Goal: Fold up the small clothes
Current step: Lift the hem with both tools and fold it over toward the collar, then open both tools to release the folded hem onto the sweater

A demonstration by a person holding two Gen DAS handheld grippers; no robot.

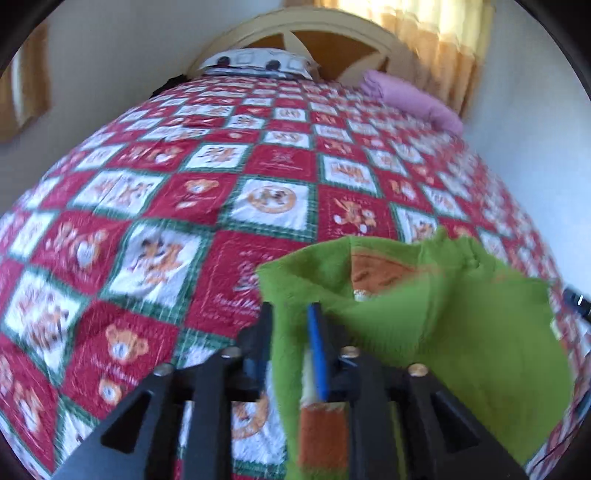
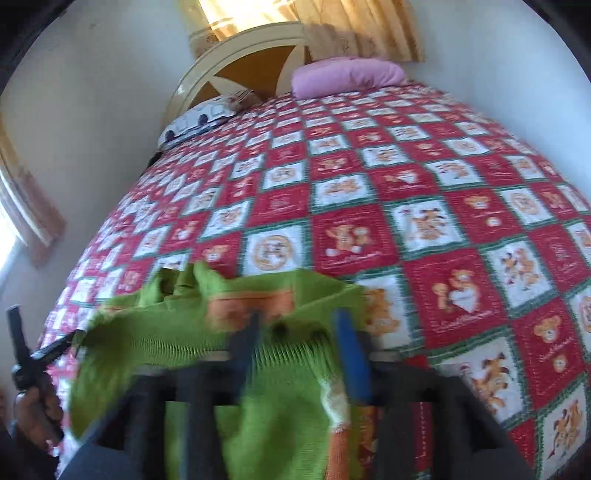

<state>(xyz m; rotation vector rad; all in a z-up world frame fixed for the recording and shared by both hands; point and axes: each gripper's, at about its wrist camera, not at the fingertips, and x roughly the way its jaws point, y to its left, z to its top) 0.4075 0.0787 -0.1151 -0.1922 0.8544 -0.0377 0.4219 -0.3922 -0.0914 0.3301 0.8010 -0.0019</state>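
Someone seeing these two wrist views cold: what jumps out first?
The bright green garment with orange trim, held up over the bed between the left gripper and the right gripper, both clamped on it. Behind it spreads the red-and-white teddy-bear quilt, with a pink pillow at the headboard.

Across most of both views, a red-white-green checked teddy-bear quilt (image 1: 207, 206) over the bed; top centre, a cream-and-brown arched headboard (image 1: 295, 33) with a black-and-white patterned pillow (image 1: 258, 62) below, a pink pillow (image 2: 347, 75) alongside, yellow sunlit curtains (image 1: 436, 40) above.
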